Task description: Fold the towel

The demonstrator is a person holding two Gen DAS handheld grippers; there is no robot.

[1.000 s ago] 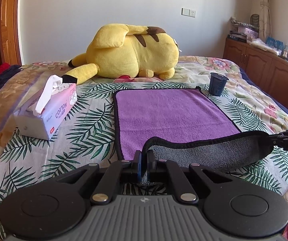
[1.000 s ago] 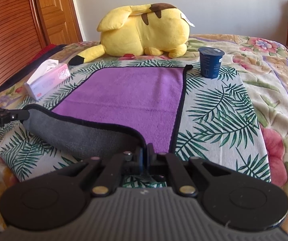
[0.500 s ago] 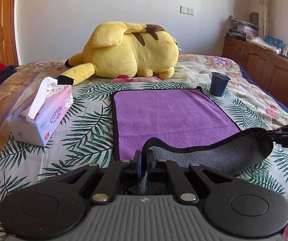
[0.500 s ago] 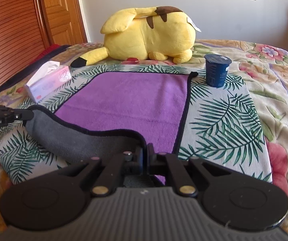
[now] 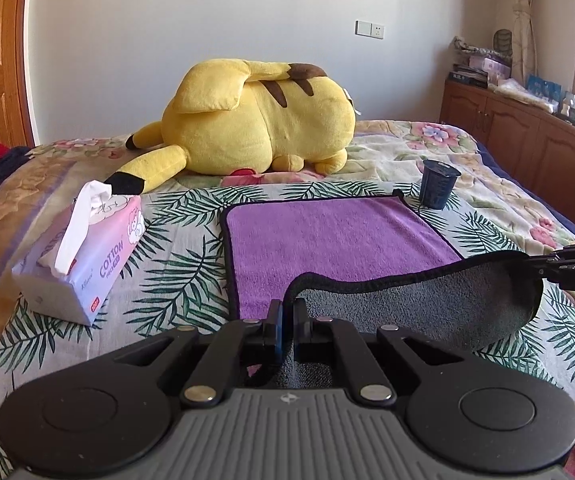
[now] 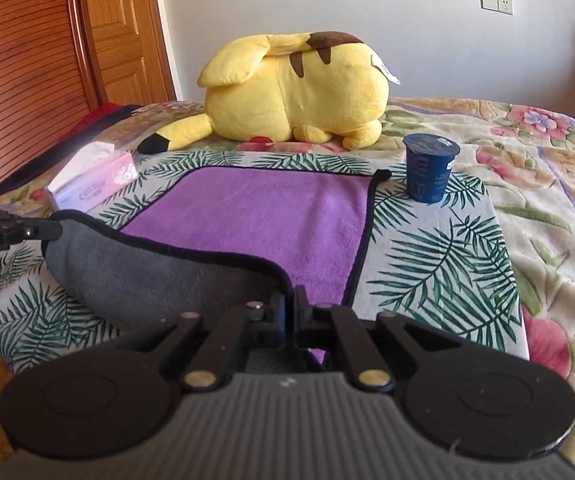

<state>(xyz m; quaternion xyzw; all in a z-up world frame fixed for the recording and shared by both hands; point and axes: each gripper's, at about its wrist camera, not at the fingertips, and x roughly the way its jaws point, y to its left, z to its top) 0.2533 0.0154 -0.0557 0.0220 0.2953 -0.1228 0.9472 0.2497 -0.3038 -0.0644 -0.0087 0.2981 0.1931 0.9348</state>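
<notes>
The left tool [image 5: 286, 322] was clamped shut on the near left corner of the towel [image 5: 335, 236], with the black-bound hem pinched between its pads. The right tool [image 6: 289, 312] was likewise closed tight on the near right corner. Each tool also showed in the other's view as a dark arm at the frame edge, gripping the far end of the same hem.

Between the 2 tools the lifted near edge hung in a shallow sag, and its grey underside faced the cameras. The remainder of the towel lay flat, purple side up, on the palm-leaf cloth [image 6: 439, 264] spread over the bed [image 6: 547, 200].

Step in hand, as judged: the first fold, with the near edge raised and about to be carried toward the far edge.

The next move would call for both tools to travel forward together at equal height, keeping the hem taut enough to avoid a slack middle, then to lay the near corners onto the far corners.

A dark blue cup [image 6: 429, 172] stood just beside the far right corner, and a tissue pack [image 5: 83, 256] lay well left of the towel. The yellow plush toy [image 5: 255, 120] rested beyond the far edge. The right tool should stop short of the cup.
</notes>
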